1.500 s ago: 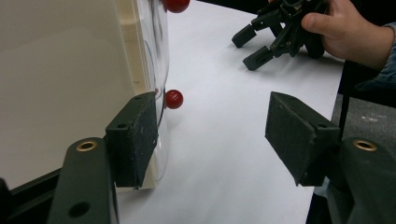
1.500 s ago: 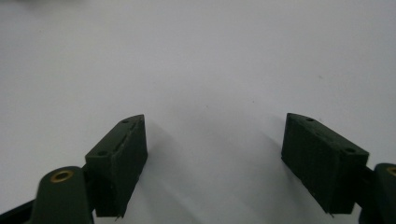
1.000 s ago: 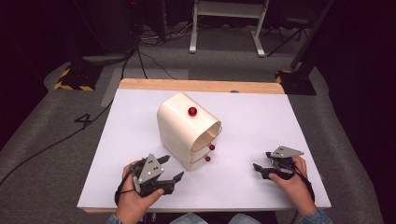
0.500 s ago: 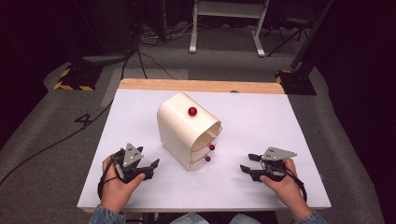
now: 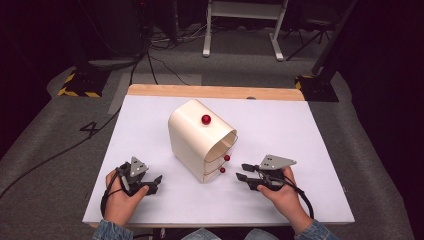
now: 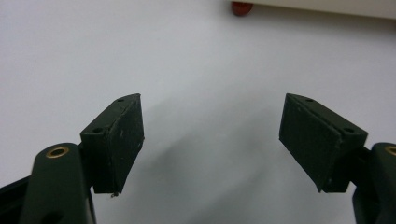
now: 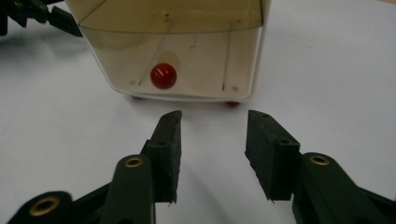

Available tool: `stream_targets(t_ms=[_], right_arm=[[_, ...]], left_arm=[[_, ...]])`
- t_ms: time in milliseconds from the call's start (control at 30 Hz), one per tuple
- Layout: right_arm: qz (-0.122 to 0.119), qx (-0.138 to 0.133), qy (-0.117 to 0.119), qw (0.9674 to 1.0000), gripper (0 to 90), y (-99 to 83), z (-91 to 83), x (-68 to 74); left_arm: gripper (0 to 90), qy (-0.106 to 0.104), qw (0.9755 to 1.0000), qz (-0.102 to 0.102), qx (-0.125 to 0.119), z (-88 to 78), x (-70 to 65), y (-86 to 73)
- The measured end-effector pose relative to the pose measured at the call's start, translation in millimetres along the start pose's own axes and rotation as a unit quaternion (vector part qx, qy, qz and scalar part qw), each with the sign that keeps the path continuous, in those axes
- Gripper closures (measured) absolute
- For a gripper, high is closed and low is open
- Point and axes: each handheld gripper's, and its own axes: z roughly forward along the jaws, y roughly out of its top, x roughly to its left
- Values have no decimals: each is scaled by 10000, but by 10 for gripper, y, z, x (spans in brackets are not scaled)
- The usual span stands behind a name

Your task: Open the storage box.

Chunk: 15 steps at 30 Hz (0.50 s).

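White table (image 5: 310, 130): cream drawer cabinet (image 5: 195, 137) central; left gripper (image 5: 150, 182) and right gripper (image 5: 246, 174) flank it, both released, empty, seemingly staged for approach.

Drawer cabinet (image 5: 201, 140) mid-table (image 5: 300, 130)

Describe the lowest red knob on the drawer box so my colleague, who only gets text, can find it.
On the white table stands a cream, round-topped drawer box. Its front, facing the right claw, carries two small red knobs one above the other, with a larger red ball on top. The lowest knob sits nearest the tabletop, under the other front knob.
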Motion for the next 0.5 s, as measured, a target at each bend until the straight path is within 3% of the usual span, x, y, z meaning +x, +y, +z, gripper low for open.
stream_targets(t_ms=[167,300,433,500], right_arm=[[-8,-113,130,9999,616,57,175,135],[-19,-150,7,9999,644,87,288,231],[-41,-134,-99,9999,736,98,357,303],[-48,-144,-151,9998,742,93,360,320]], left_arm=[[218,21,10000,18,95,33,32,-61],[216,66,9999,77,85,34,15,-65],[216,27,10000,-6,65,40,19,-74],[215,16,10000,-7,73,41,24,-74]])
